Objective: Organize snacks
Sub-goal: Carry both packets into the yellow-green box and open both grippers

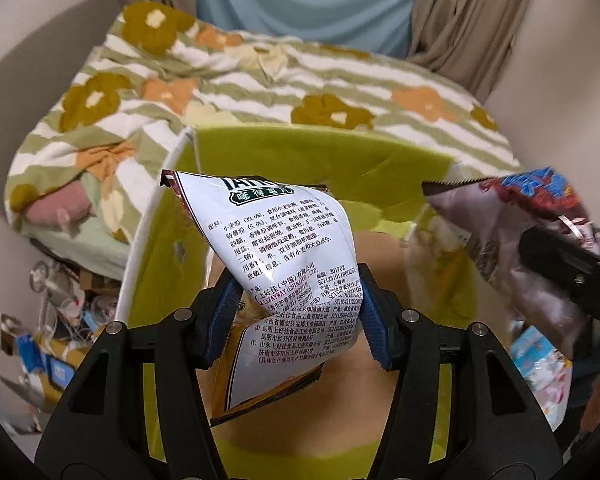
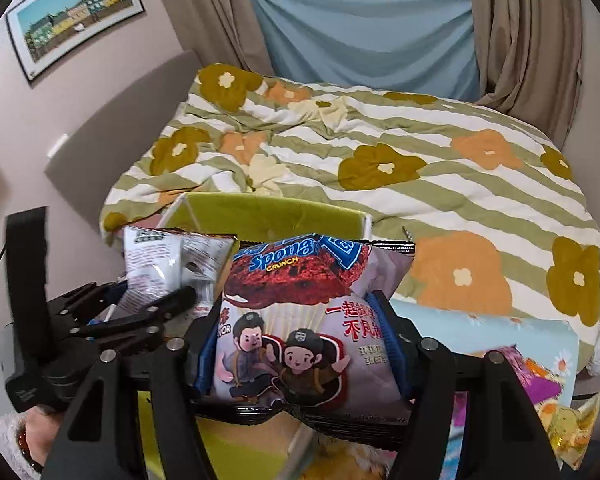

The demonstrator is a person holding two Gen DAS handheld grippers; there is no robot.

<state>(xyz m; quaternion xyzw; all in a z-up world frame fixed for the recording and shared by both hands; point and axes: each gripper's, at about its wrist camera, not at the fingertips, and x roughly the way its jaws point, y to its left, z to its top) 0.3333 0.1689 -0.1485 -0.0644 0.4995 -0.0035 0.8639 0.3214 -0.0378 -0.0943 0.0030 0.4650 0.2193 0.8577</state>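
My left gripper (image 1: 298,304) is shut on a white chip bag (image 1: 288,248) with printed text, held above a lime-green storage box (image 1: 260,148) with a tan floor. My right gripper (image 2: 300,340) is shut on a puffy pink-and-brown Sponge Crunch bag (image 2: 296,320), its blue pads pressing both sides. In the left wrist view that bag (image 1: 516,236) and the right gripper's black fingers (image 1: 564,276) hang at the right, over the box's right wall. In the right wrist view the left gripper (image 2: 136,312) and its white bag (image 2: 164,264) are at the left, over the box (image 2: 272,216).
A bed with a green-striped flowered quilt (image 2: 420,168) lies behind the box. More snack packs (image 2: 548,404) lie at the lower right on a light blue sheet. Clutter covers the floor (image 1: 60,320) left of the box. A person's fuzzy sleeve (image 2: 8,440) shows at the lower left.
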